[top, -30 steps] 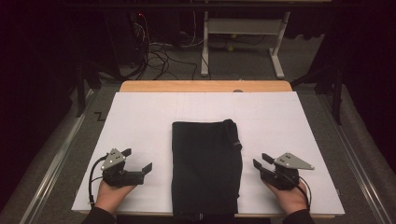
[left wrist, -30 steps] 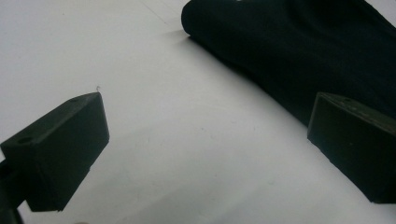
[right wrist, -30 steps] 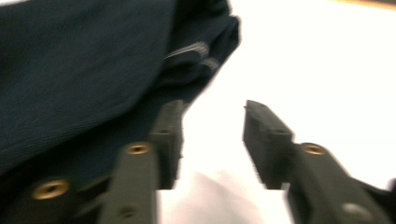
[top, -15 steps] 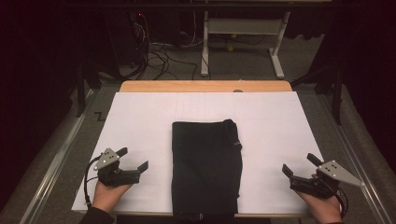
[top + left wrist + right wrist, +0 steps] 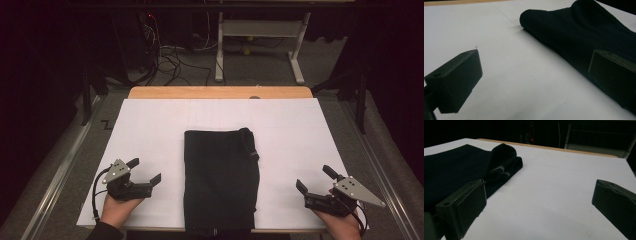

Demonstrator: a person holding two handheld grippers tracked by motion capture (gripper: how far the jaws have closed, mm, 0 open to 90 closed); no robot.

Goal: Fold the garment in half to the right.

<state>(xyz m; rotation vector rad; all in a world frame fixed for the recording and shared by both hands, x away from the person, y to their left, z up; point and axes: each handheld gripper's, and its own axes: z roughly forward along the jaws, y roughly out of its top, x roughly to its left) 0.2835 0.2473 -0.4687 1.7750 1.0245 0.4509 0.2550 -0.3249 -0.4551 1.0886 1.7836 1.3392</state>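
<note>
1. My right gripper (image 5: 537, 206) sits low over the white table cover (image 5: 564, 195); its two black jaws stand wide apart with nothing between them.
2. The left jaw comes up at the near left, the right jaw at the near right edge of my view.
3. A folded black cloth (image 5: 456, 167) lies flat on the cover to the left, running behind the left jaw.
4. At the cloth's far right corner a thicker rolled part (image 5: 504, 157) bulges up, with a short line of pale stitching (image 5: 499, 171) on it.
5. A strip of wooden table edge (image 5: 554, 148) shows along the far side.
6. Beyond that it is dark; I can make out a pale metal frame (image 5: 596, 146) at far right and a small red light (image 5: 531, 139).
</note>
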